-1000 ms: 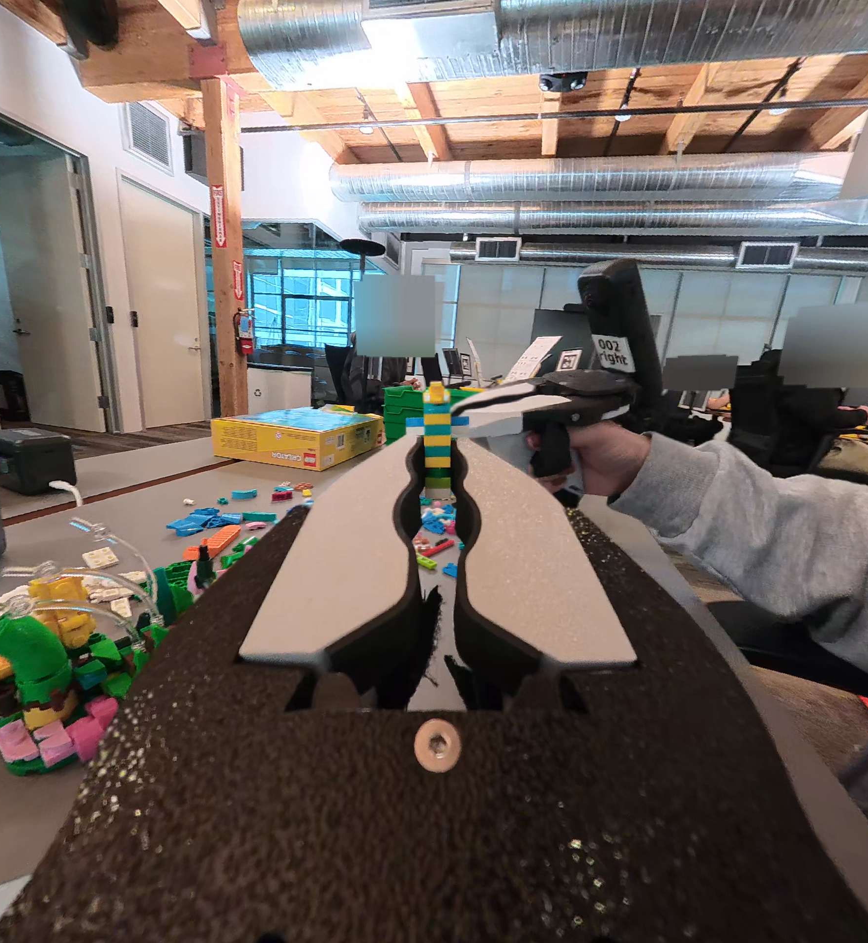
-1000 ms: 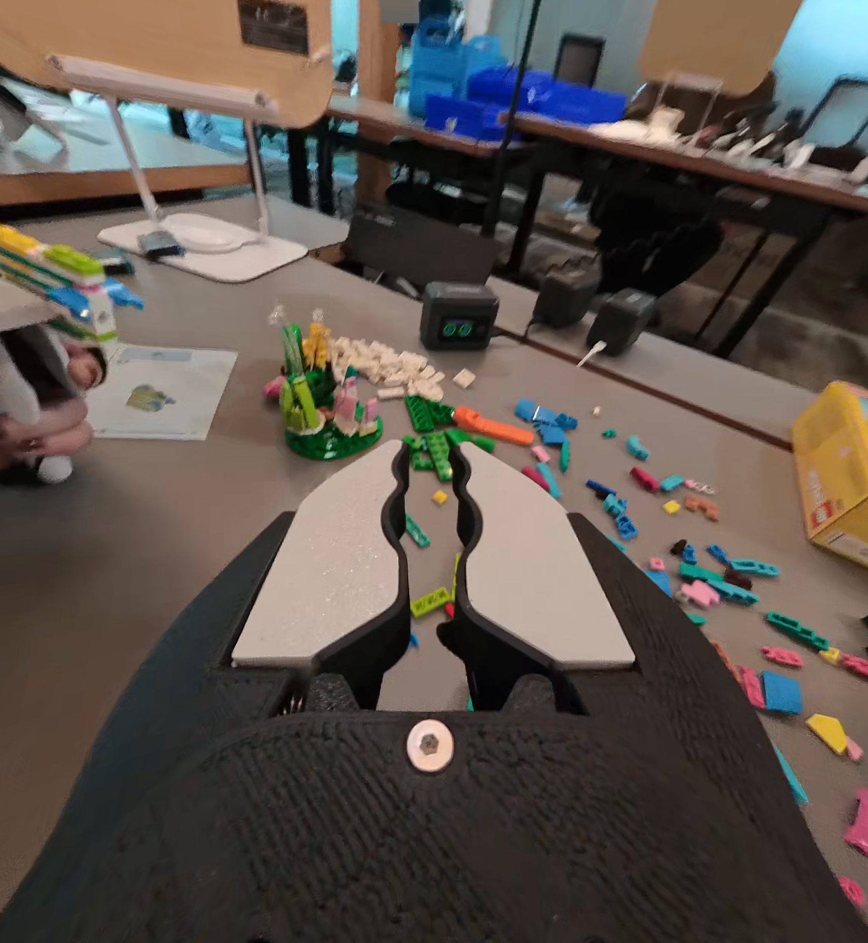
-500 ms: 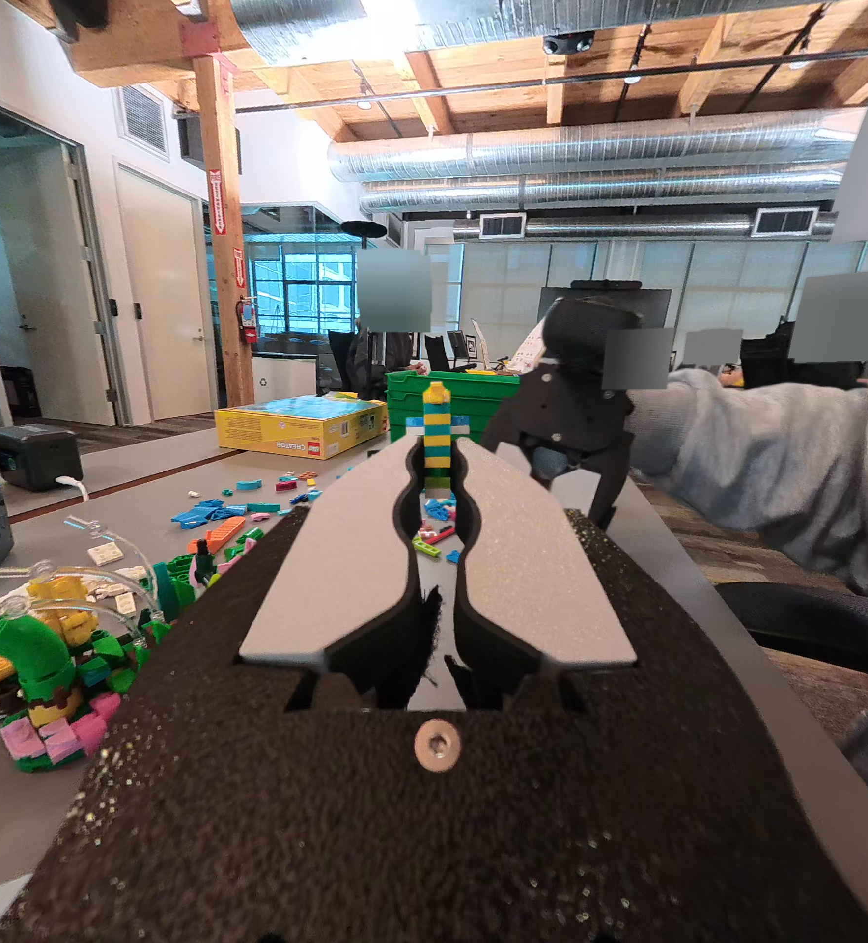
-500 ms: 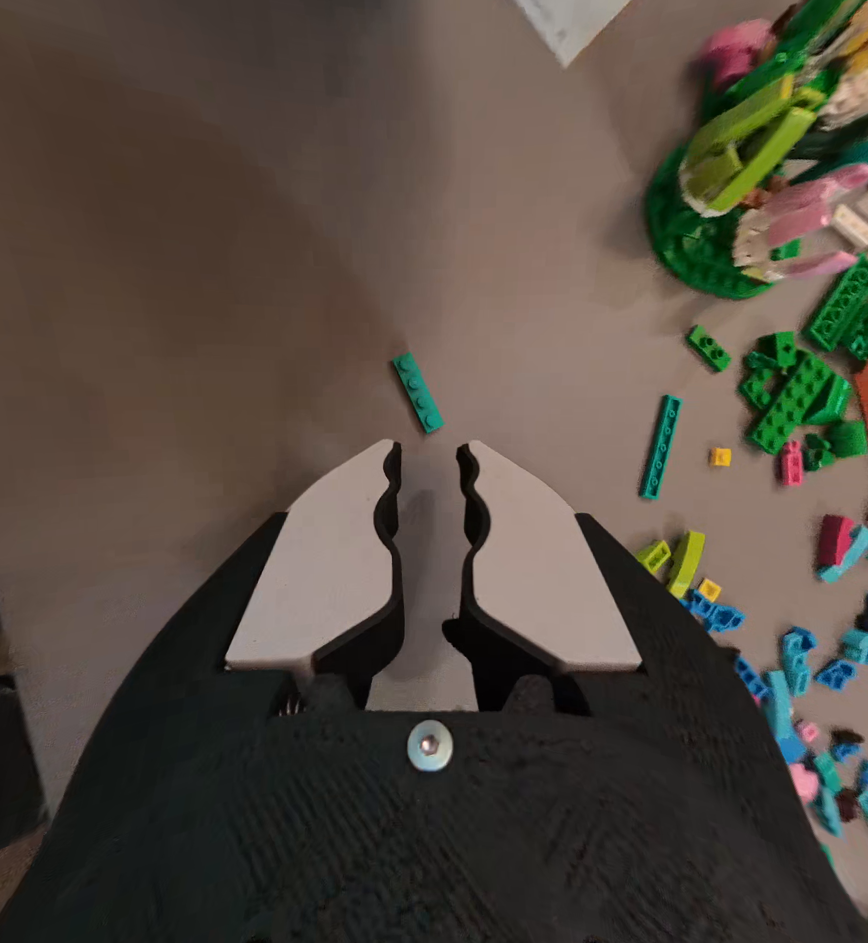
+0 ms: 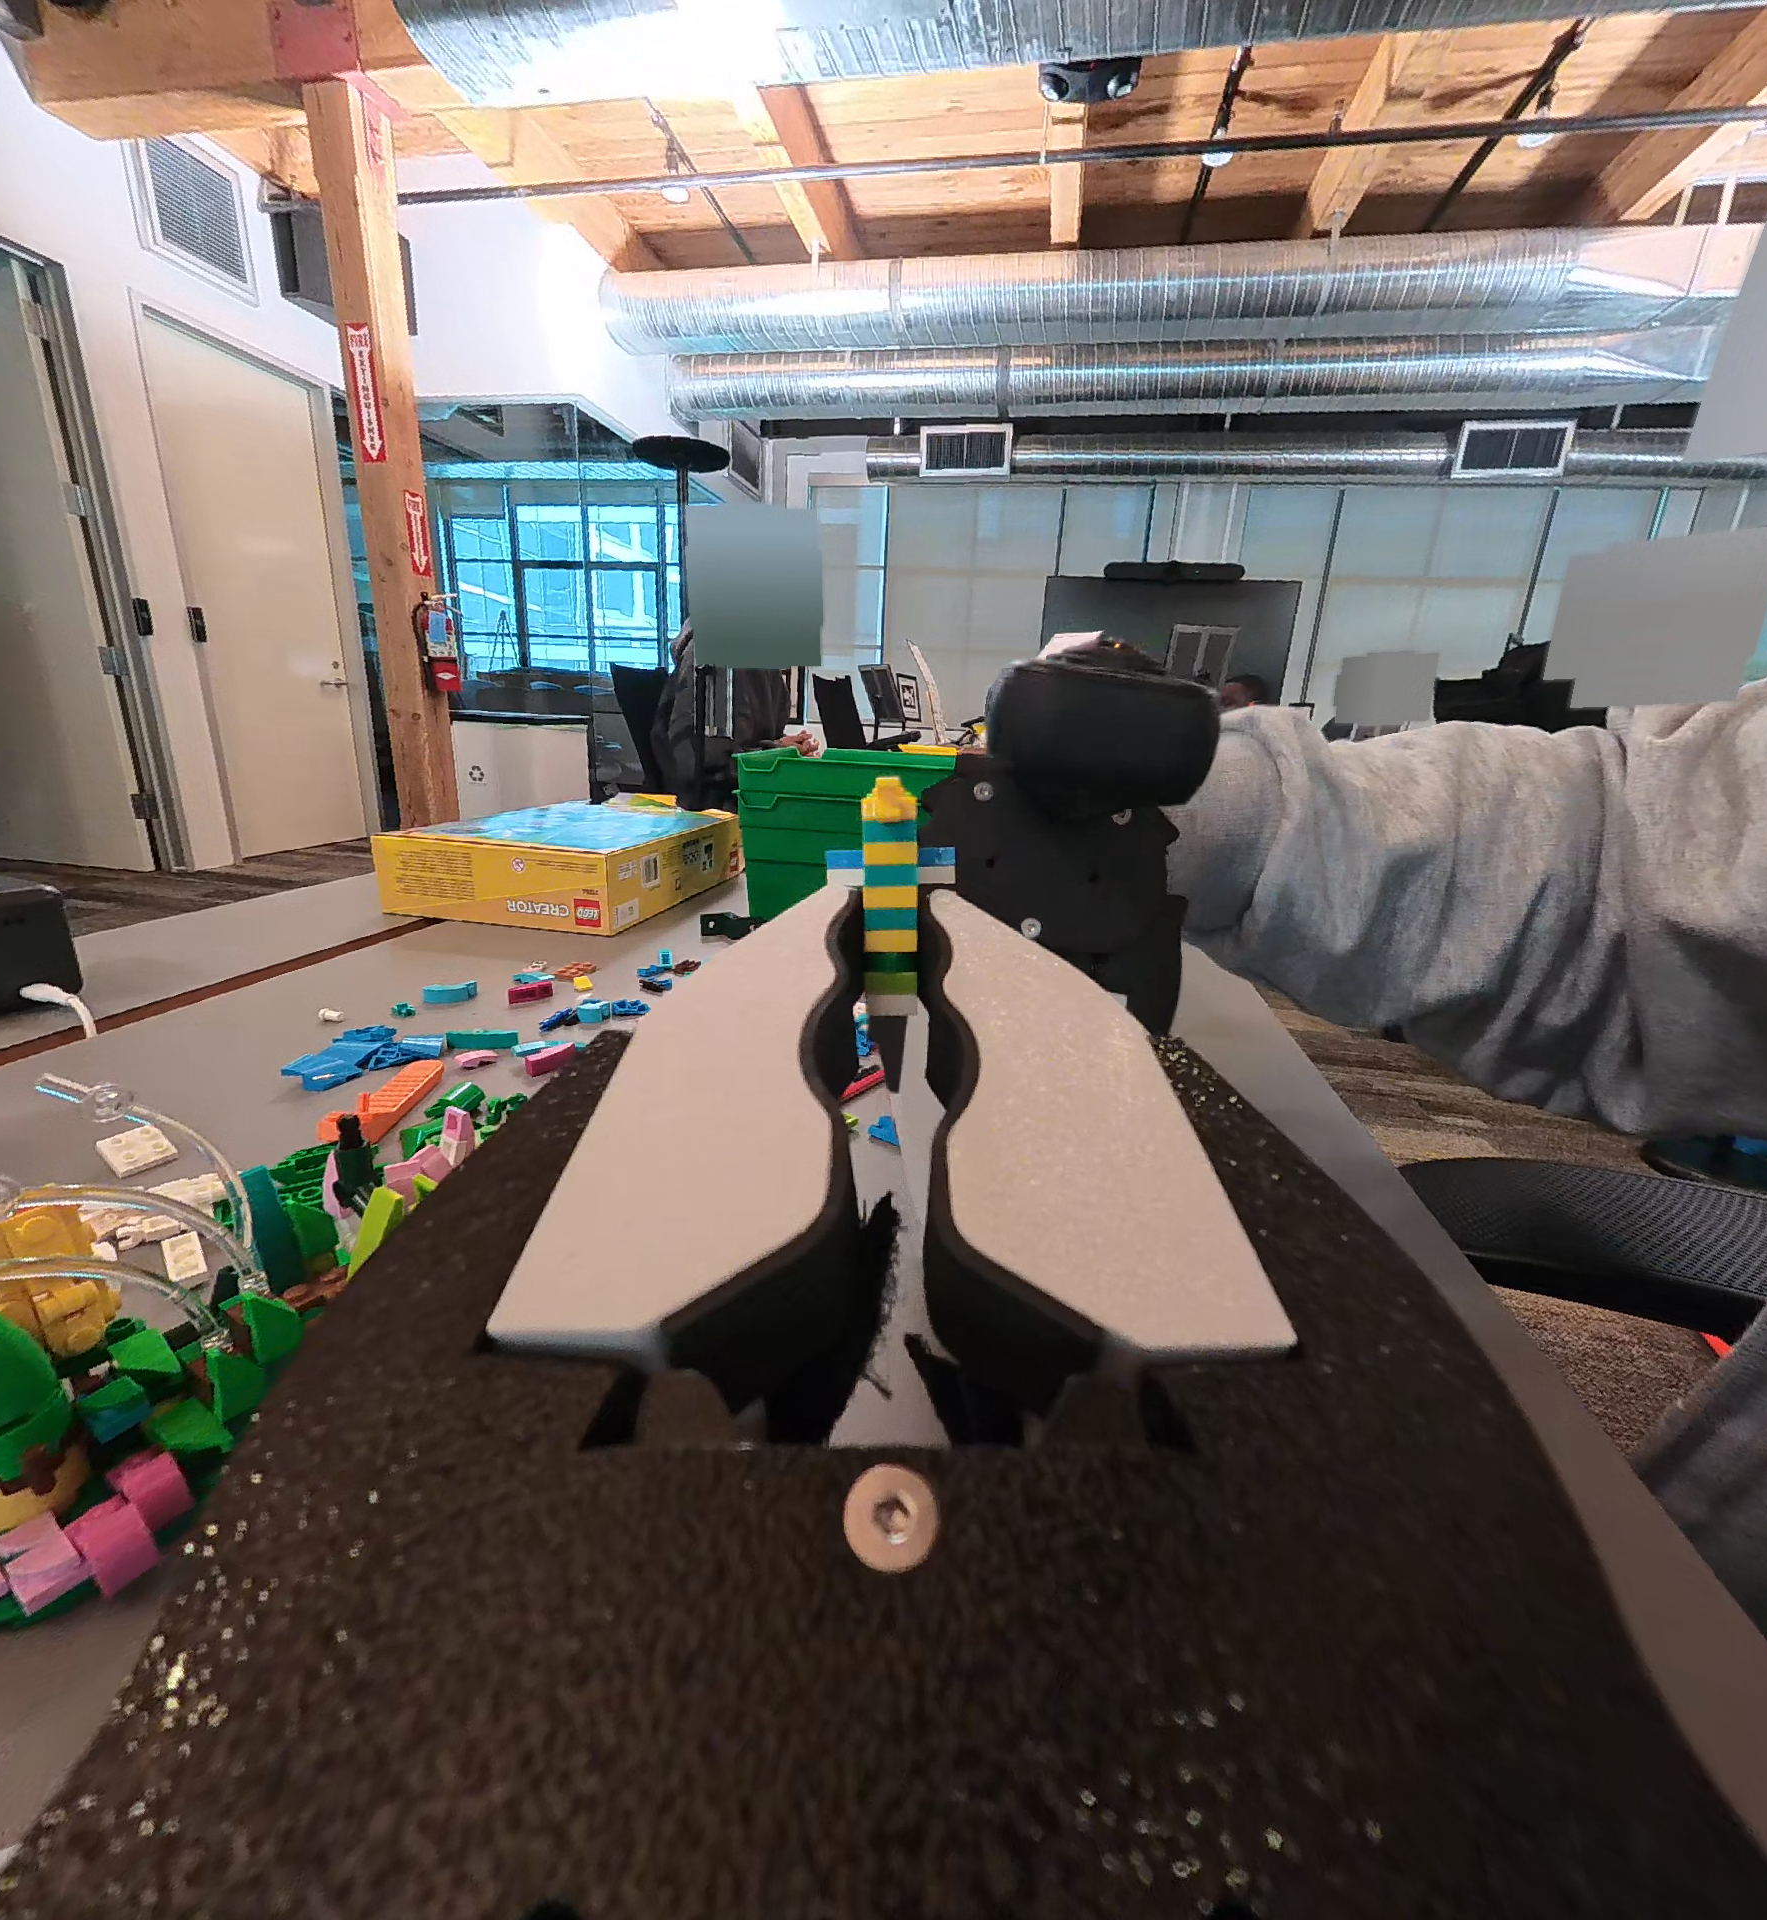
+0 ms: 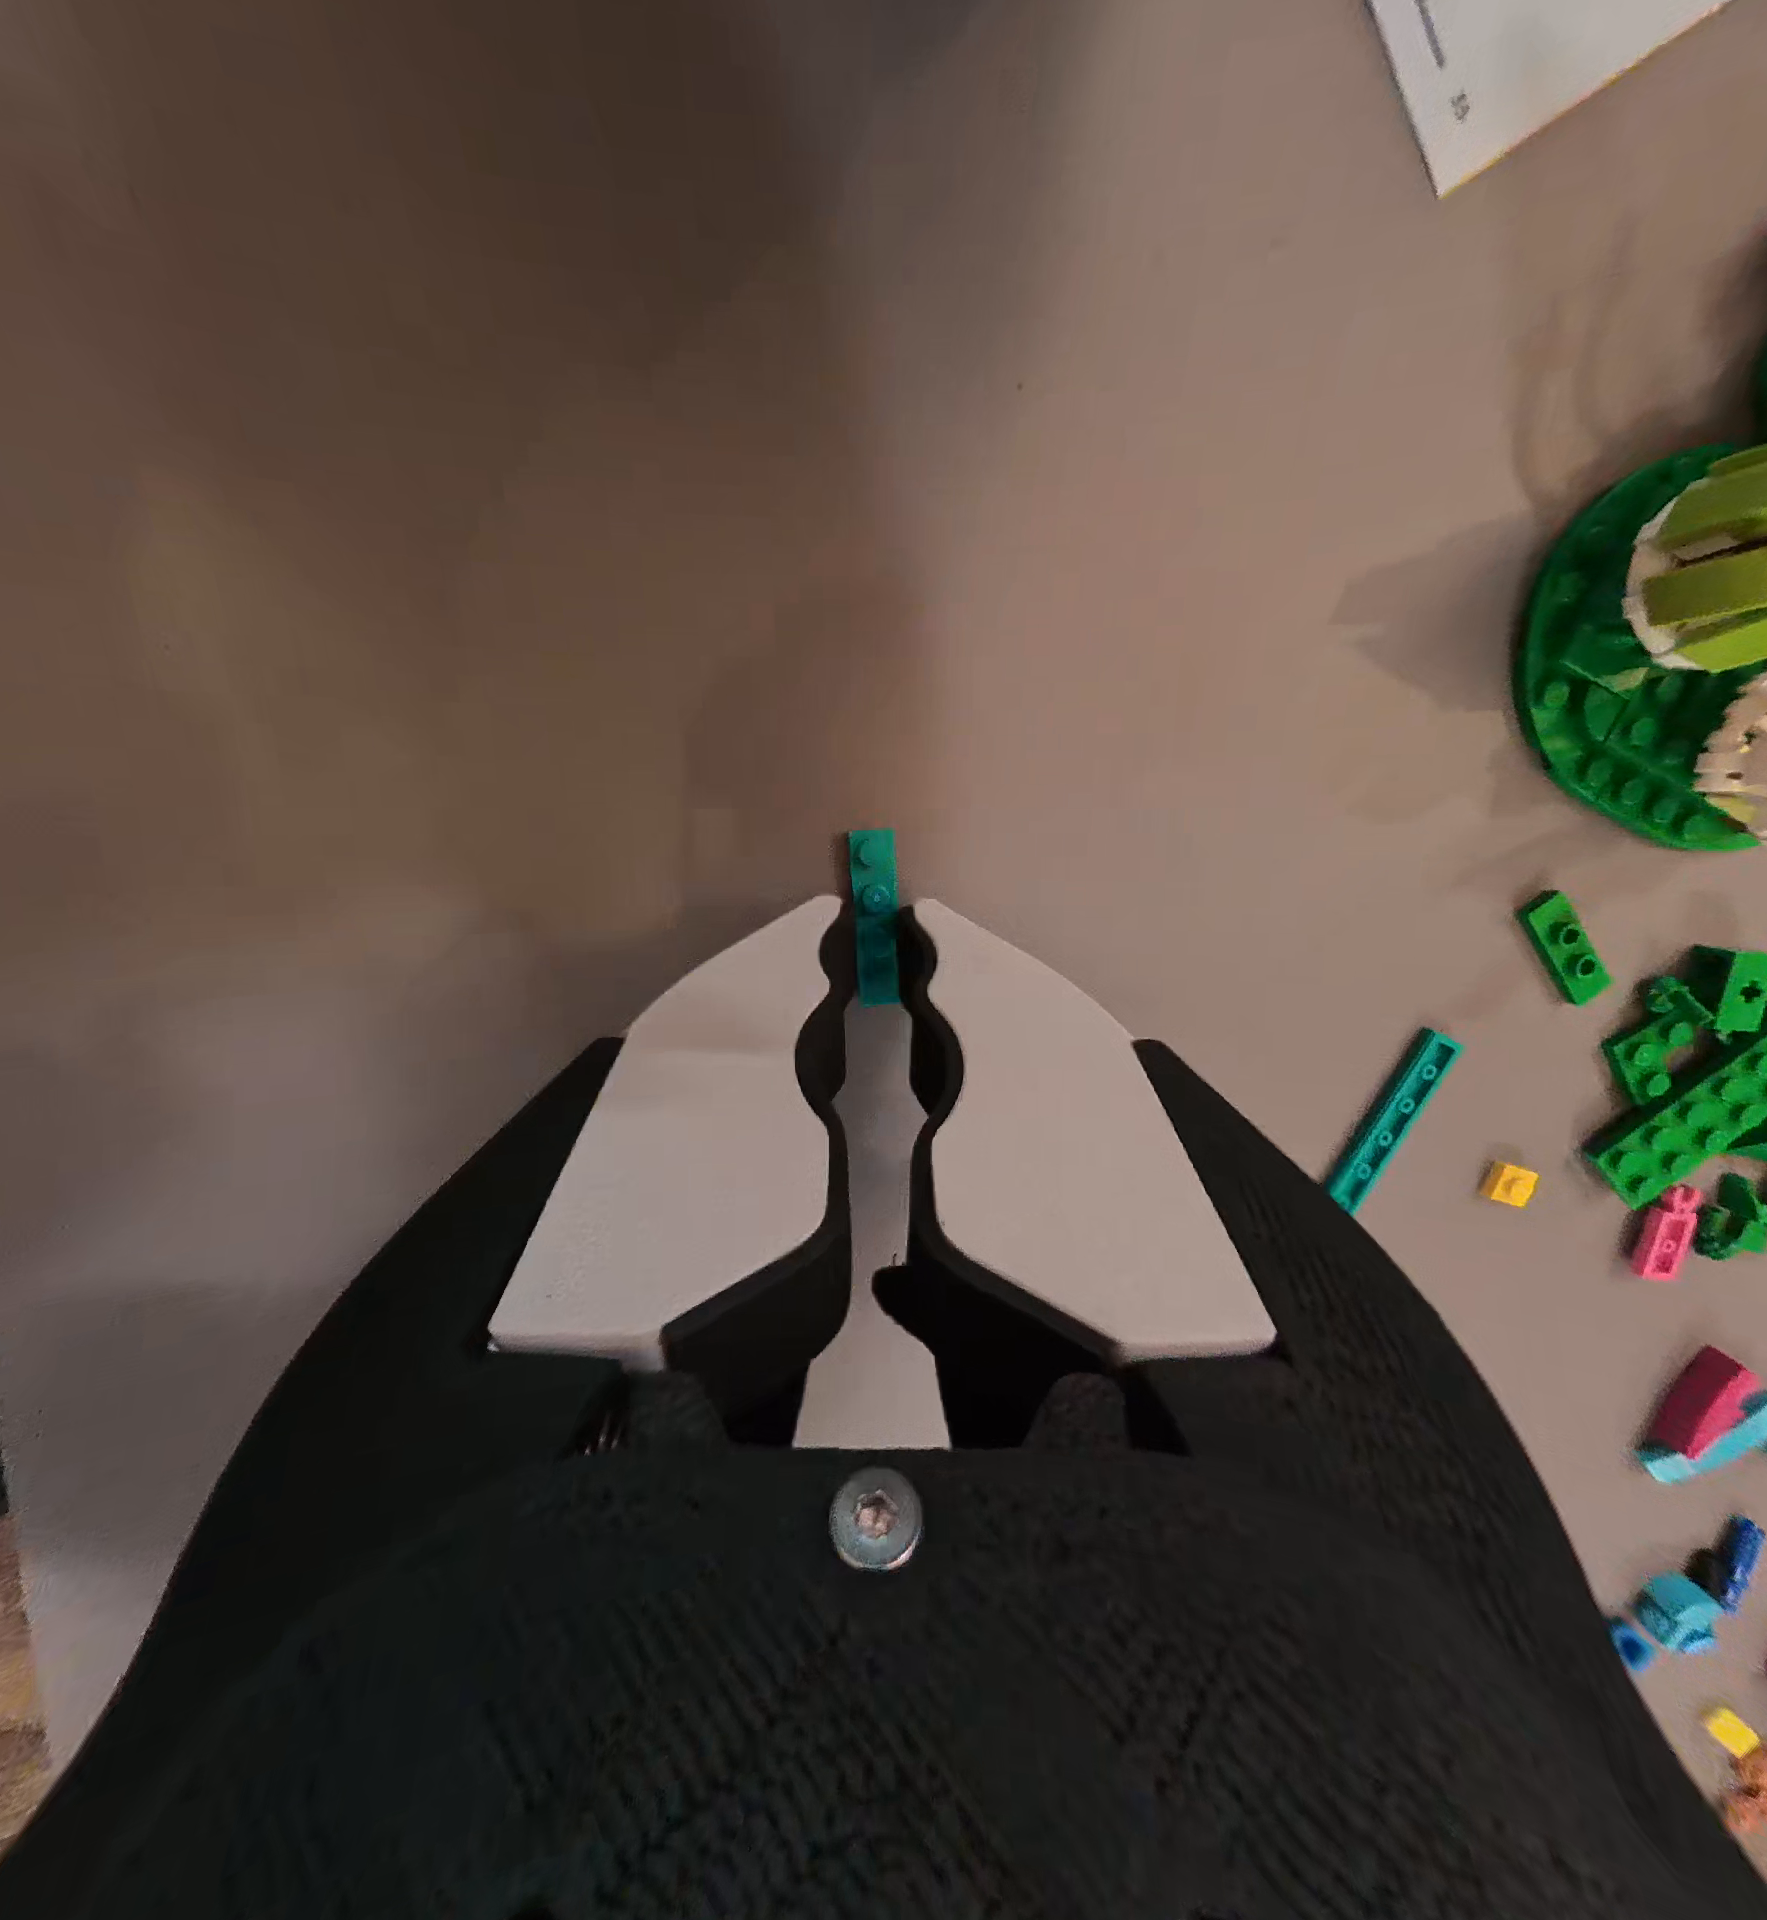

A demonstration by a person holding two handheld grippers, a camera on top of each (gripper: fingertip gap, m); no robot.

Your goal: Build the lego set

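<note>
My left gripper (image 5: 887,914) is shut on a tall thin lego stack (image 5: 889,862) striped yellow, blue and green with small blue wings, and holds it upright above the grey table (image 5: 183,1049). My right gripper (image 6: 874,914) points down at the table (image 6: 443,520), its fingertips closed on a short teal plate (image 6: 871,862) that lies on the surface and sticks out past the tips. The right gripper's black body (image 5: 1055,862) and a grey sleeve (image 5: 1481,904) show just behind the stack in the left wrist view.
A flower model on a round green base (image 6: 1606,748) stands to the right; it shows at lower left in the left wrist view (image 5: 17,1403). Loose pieces lie around: a long teal plate (image 6: 1393,1117), green plates (image 6: 1710,1101). A yellow box (image 5: 557,873) and green bins (image 5: 806,821) stand behind. Left tips to right tips: about 15 cm.
My right gripper swung from level to pointing down, dropped over the short teal plate and closed its fingers on it. My left gripper kept the striped stack almost still.
</note>
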